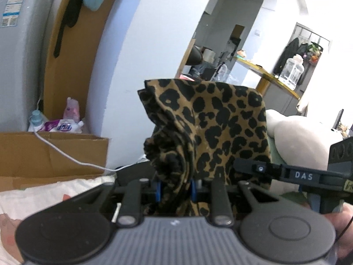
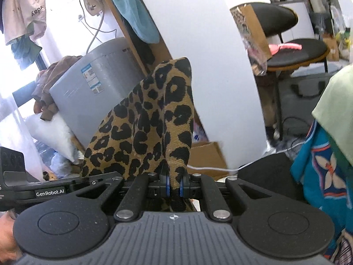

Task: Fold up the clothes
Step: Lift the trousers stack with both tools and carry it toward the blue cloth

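We hold the leopard-print cloth (image 1: 211, 128) raised in the air, bunched and clamped between the jaws of both our left tool (image 1: 175, 187) and right tool (image 2: 174, 187), a cardboard box (image 1: 53, 152) far left.

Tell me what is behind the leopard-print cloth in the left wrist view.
Behind the leopard-print cloth stand a white wall and an arched doorway; a pale cushion shows beside it. Whatever lies directly behind the cloth is covered.

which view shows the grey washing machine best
The right wrist view: the grey washing machine shows its top, front and label sticker. The left wrist view catches only one cropped side at the left edge.
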`<state>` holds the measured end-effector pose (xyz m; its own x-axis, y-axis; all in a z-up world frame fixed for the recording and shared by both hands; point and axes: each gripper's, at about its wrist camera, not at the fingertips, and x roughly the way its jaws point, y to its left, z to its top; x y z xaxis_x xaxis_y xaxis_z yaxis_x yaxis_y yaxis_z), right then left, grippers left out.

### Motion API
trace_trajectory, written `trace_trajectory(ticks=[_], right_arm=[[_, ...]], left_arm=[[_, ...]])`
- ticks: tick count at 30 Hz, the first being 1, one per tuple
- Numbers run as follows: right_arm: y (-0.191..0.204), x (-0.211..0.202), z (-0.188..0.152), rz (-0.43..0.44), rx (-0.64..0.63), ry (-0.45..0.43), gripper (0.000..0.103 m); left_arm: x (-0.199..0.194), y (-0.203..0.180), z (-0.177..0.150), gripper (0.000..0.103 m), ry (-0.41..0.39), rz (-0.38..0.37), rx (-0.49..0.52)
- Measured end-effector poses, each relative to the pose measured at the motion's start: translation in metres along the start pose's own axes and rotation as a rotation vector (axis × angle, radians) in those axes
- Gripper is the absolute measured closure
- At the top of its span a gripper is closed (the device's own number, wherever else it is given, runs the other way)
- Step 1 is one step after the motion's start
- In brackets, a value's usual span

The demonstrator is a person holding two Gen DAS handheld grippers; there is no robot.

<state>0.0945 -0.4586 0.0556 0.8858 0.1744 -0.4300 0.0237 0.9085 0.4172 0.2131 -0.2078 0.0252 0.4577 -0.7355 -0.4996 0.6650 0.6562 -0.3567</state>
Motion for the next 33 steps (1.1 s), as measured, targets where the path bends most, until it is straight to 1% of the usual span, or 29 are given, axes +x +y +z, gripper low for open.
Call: trace_trajectory(ticks=[5, 9, 13, 15, 19, 26, 33], right_arm=[[-0.016, 0.004, -0.003, -0.041, -0.033, -0.019, 0.096], [-0.034, 0.019, -0.005, -0.082, -0.032, -0.029, 0.096], [-0.059, 0.037, -0.008, -0.104, -0.028, -0.037, 0.096], [-0.074, 0.044, -0.009, -0.113, -0.006, -0.055, 0.096], [-0.098, 0.062, -0.016, -0.147, 0.007, -0.067, 0.096], [-0.129, 0.085, -0.032, -0.208, 0.009, -0.081, 0.096], [-0.159, 0.103, -0.044, -0.247, 0.016, -0.059, 0.096]], left_arm=[[0.028, 0.003, -0.007, 0.078, -0.004, -0.041, -0.01], [0.054, 0.004, -0.015, 0.078, -0.007, -0.06, -0.024], [0.081, 0.007, -0.022, 0.078, -0.003, -0.076, -0.034], [0.094, 0.007, -0.025, 0.078, 0.0, -0.081, -0.032], [0.121, 0.005, -0.034, 0.078, 0.021, -0.086, -0.027], [0.164, 0.015, -0.059, 0.078, 0.019, -0.116, -0.095], [0.204, 0.022, -0.079, 0.078, 0.048, -0.151, -0.132]])
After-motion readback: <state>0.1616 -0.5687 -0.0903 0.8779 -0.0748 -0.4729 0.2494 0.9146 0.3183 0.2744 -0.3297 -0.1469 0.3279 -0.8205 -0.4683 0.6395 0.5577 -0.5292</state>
